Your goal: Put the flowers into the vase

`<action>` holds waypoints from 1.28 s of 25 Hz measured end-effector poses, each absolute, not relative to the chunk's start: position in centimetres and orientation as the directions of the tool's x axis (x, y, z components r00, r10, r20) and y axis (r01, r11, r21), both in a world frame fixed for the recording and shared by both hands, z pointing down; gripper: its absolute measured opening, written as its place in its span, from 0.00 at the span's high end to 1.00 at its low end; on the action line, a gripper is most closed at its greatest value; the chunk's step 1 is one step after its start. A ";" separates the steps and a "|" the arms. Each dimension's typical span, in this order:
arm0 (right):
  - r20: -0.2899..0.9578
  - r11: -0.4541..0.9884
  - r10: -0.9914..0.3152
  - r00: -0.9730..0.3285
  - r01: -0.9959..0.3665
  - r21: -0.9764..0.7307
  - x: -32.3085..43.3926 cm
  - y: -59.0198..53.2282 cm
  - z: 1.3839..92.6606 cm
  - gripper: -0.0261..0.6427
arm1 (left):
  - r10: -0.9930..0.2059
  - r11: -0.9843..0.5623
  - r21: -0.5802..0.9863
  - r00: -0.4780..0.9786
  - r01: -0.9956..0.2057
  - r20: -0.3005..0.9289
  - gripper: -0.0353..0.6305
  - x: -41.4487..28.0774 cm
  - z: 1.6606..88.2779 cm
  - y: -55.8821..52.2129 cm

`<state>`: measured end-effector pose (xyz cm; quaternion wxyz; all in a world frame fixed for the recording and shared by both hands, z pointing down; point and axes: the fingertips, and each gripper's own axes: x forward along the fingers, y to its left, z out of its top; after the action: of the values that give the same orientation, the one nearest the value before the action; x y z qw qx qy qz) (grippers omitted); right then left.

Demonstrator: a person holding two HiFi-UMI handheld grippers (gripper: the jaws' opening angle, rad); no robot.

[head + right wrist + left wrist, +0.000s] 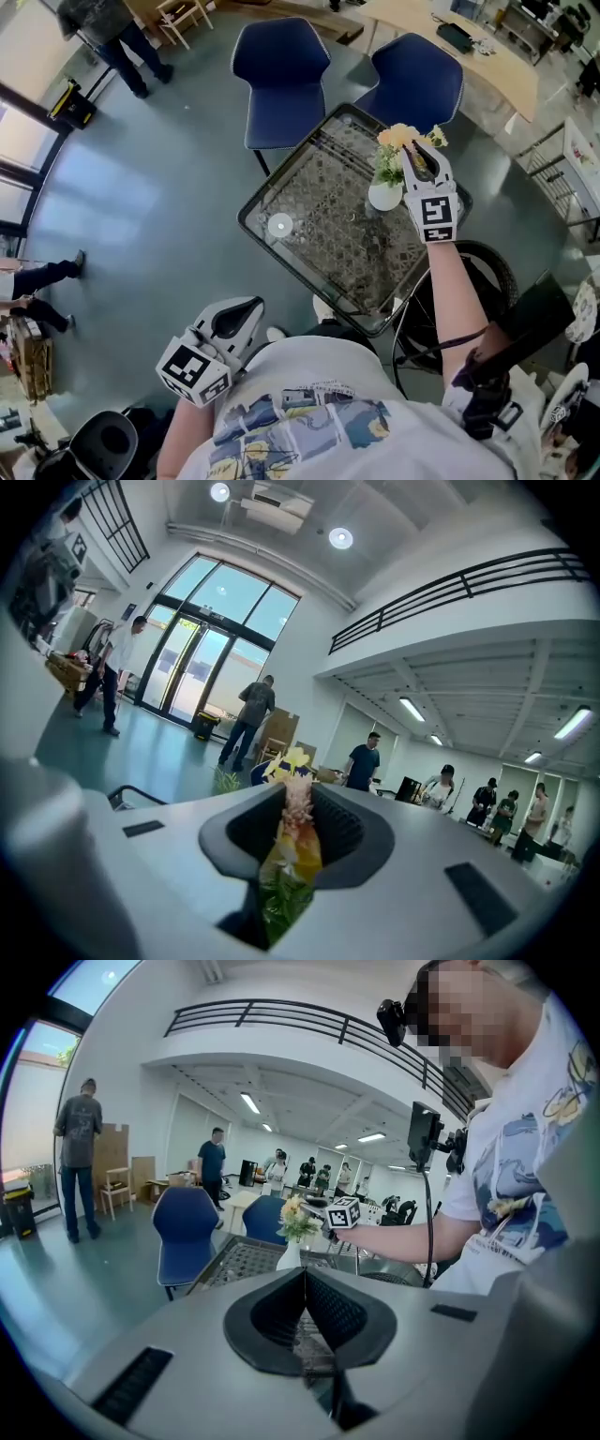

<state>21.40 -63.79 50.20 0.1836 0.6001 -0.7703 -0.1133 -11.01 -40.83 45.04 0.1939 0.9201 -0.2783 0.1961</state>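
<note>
A white vase with yellow flowers and green leaves stands at the far right of the mesh-topped table. My right gripper hangs just over the bouquet, level with its blooms. In the right gripper view this gripper is shut on a flower stem with pink, yellow and green parts. My left gripper is held low beside my body, off the table's near edge. Its jaws stand shut with nothing between them. From there the vase and bouquet show far ahead.
Two blue chairs stand behind the table. A small round white object lies on the table's left part. A wooden table is at the back right. A black wheel sits by my right side. People stand at the left.
</note>
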 end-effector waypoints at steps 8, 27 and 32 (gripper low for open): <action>0.202 0.266 -0.957 -0.207 -0.904 0.334 20.8 -61.1 50.3 0.73 | -0.432 -0.783 0.252 0.789 -0.569 0.438 0.93 -11.8 43.1 -39.7; 0.372 0.514 -0.816 -0.442 -0.849 0.120 -1.2 -39.0 47.2 0.94 | -0.346 -0.857 0.273 0.881 -0.437 0.323 0.93 -21.7 40.3 -26.3; 0.393 0.587 -0.764 -0.512 -0.804 0.092 -8.0 -31.9 47.1 0.94 | -0.316 -0.868 0.282 0.893 -0.408 0.319 0.93 -24.0 41.1 -23.0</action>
<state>-7.95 -31.86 47.11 0.1997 0.4516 -0.8681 0.0506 -23.96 -22.95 41.11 0.1733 0.9574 -0.1893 0.1325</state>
